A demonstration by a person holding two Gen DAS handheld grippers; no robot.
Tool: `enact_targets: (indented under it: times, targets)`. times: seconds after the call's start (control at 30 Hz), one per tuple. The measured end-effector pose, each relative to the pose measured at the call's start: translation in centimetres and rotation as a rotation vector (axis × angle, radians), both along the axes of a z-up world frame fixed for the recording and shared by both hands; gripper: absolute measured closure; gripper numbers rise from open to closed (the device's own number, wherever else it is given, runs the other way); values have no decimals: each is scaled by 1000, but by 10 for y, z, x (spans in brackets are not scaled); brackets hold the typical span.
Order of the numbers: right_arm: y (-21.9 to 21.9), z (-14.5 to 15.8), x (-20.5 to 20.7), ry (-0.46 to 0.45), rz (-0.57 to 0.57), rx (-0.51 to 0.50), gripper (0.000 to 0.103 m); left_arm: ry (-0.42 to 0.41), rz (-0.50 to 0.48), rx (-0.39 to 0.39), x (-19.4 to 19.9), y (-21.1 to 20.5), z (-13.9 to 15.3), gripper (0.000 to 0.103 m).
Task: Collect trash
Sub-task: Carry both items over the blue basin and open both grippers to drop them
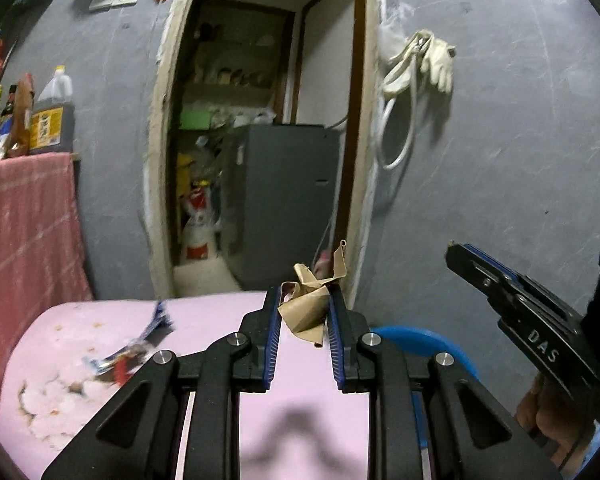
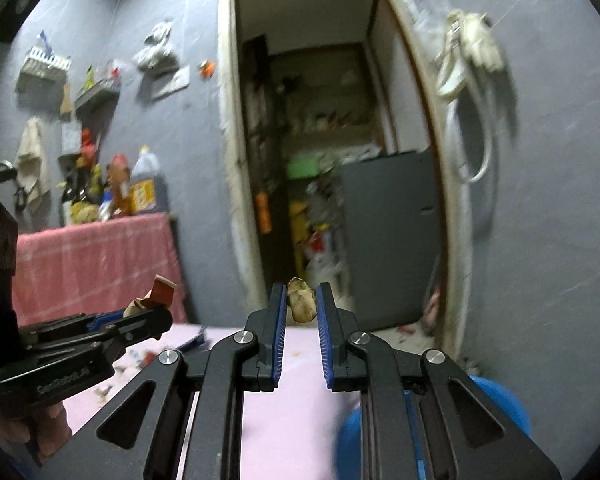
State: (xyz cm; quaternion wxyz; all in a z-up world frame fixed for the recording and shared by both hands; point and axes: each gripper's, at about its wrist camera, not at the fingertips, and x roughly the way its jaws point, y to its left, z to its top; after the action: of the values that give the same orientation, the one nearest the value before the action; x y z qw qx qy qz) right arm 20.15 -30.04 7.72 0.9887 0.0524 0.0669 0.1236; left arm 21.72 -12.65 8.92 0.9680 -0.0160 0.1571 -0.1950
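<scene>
While raised above pink desk (image 1: 308, 400), left gripper (image 1: 305, 312) clamped crumpled brown paper scrap (image 1: 306, 308); right gripper (image 2: 302, 304) pinched small pale crumpled wad (image 2: 301, 300).

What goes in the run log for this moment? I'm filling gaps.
left gripper: shut on brown paper scrap | right gripper: shut on crumpled wad | wrapper: on pink table

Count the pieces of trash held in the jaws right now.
2: brown paper in the left gripper, a small crumpled scrap in the right gripper. More litter lies on the pink surface.
</scene>
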Motion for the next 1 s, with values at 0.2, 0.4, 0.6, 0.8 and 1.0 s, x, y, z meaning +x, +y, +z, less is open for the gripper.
enact_targets:
  times: [0.2,0.4,0.6,0.8,1.0]
  targets:
    - [-35,2,-10,-25,-96,26,90,-44,-68,-6,1,-46,10,85]
    - [-66,-7,-4,34,-175,62,90,-18,-109,-16,15,-79,4,84]
    - [-85,-22,9,136,-218,100,90,86,-137,-26,35,-93,-13,84]
    - [-92,-36,19,218,-214,110,89,233,-160,-59,58,-96,-32,84]
    - [-96,-48,28,291,-213,120,89,358,-180,-64,79,-100,-48,80]
